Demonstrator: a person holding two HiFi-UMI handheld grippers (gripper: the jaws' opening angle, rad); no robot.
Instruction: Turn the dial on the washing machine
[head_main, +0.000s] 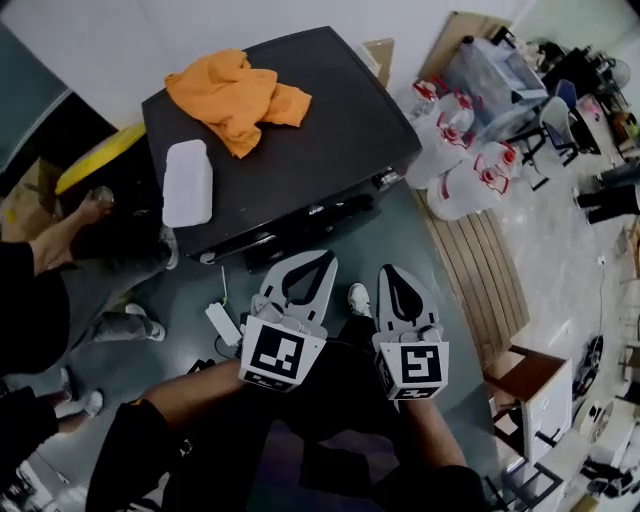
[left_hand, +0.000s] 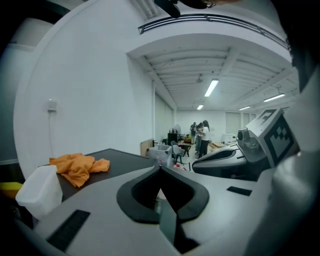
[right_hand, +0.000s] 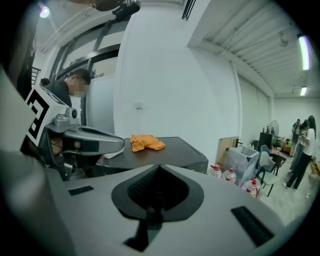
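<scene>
A white lidded tub (head_main: 187, 182) lies on the dark top of the washing machine (head_main: 320, 140), near its left edge; its contents cannot be told; an orange cloth (head_main: 238, 95) lies crumpled beside it toward the back. To the right, on the floor, stand clear jugs with red labels (head_main: 458, 150), and behind them a clear storage bin (head_main: 495, 72); what fills them is not readable.

A person crouches at the machine's left side, one hand (head_main: 95, 207) by a yellow object (head_main: 98, 158); a white power strip (head_main: 222, 324) lies on the floor in front.

The machine's front panel (head_main: 300, 222) faces the grippers; the dial itself cannot be picked out there.

The left gripper (head_main: 320, 262) and right gripper (head_main: 388, 272) hang side by side just short of that front panel, touching nothing; each has its jaws pressed fully together with nothing between them, as their own views confirm.
</scene>
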